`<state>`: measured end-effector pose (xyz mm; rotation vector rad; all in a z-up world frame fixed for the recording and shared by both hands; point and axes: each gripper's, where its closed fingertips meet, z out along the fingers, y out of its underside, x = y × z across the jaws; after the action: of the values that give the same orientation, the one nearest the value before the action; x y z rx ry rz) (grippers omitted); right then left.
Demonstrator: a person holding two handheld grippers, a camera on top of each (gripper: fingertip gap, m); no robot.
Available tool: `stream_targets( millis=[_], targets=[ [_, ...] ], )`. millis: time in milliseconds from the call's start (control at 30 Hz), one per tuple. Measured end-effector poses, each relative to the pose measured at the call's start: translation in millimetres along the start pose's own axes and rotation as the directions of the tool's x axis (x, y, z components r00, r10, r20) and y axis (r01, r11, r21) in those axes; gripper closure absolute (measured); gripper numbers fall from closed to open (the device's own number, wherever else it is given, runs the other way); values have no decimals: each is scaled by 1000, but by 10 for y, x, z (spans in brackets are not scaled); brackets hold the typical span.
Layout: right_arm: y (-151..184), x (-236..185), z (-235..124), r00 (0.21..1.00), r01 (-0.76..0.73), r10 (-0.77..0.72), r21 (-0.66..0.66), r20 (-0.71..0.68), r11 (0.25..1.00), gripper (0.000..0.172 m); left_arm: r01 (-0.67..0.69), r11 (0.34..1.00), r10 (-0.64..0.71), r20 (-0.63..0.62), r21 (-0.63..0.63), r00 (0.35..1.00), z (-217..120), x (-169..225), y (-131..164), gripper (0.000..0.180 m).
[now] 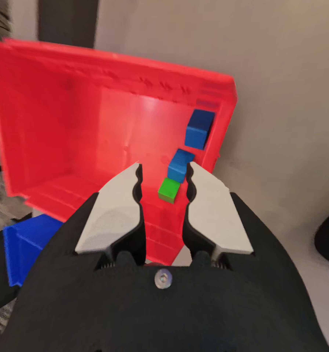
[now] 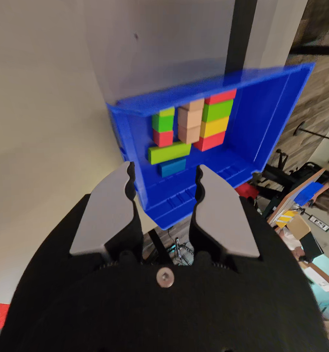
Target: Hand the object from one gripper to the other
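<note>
Both hand-held grippers empty, jaws apart: left hand-held gripper [image 1: 163,171] over red bin [image 1: 64,114], right hand-held gripper [image 2: 164,171] over blue bin [image 2: 274,123]. Green cube [image 1: 168,190] on red bin floor, beside blue cube [image 1: 180,165]. Probably light, rigid, smooth-painted; best pinched on opposite flat faces.

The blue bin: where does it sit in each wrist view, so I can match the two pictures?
Left wrist view: only a corner of the blue bin shows, at lower left, below the red bin.
Right wrist view: centre and upper right, holding coloured blocks, beyond the open right gripper.
Shared landmark: the dark vertical post against the pale wall.
</note>
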<state>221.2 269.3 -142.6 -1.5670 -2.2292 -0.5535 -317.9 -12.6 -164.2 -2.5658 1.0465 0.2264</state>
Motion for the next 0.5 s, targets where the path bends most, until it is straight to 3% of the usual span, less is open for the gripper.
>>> stream_targets(
  millis=[200, 500],
  targets=[
    [-379, -267, -113, 999, 48, -49, 64, 4, 997, 113, -80, 983, 51, -171, -168, 984, 419, 71, 368, 133],
    [-518, -310, -106, 998, 58, -59, 90, 10, 994, 114, -104, 967, 25, -322, -233, 947, 751, 148, 499, 133]
  ],
)
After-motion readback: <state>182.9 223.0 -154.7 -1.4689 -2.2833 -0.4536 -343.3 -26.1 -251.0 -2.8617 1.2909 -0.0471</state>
